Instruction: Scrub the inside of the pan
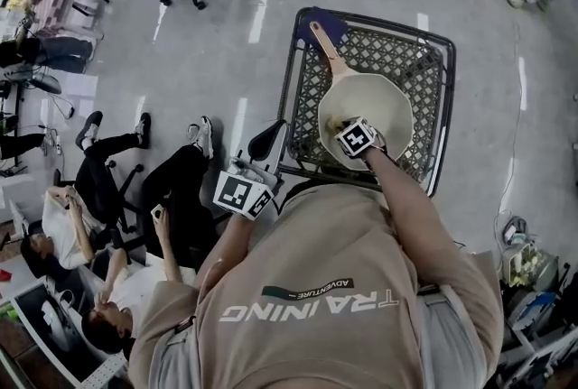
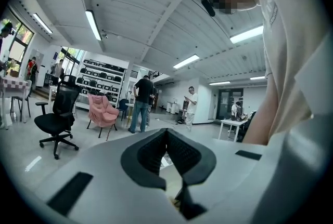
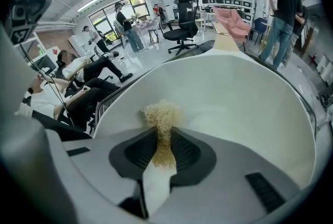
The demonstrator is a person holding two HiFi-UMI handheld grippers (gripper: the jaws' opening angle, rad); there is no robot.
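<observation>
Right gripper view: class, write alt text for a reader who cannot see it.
The right tool grips a tan, frizzy scrubber between its jaws, just inside a cream pan. Office chairs and people fill the room behind.

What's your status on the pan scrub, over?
Right gripper shut on scrubber, inside pan. Left gripper shut, empty, off to the side. Pan on wire cart; nothing blocking.

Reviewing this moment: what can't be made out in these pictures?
- Whether the scrubber touches the pan: head view, the right gripper covers it; right gripper view, its own tuft hides it.
- Fine residue in the pan: too small in any view.
- Pan's near rim: head view, behind the person's forearm.
</observation>
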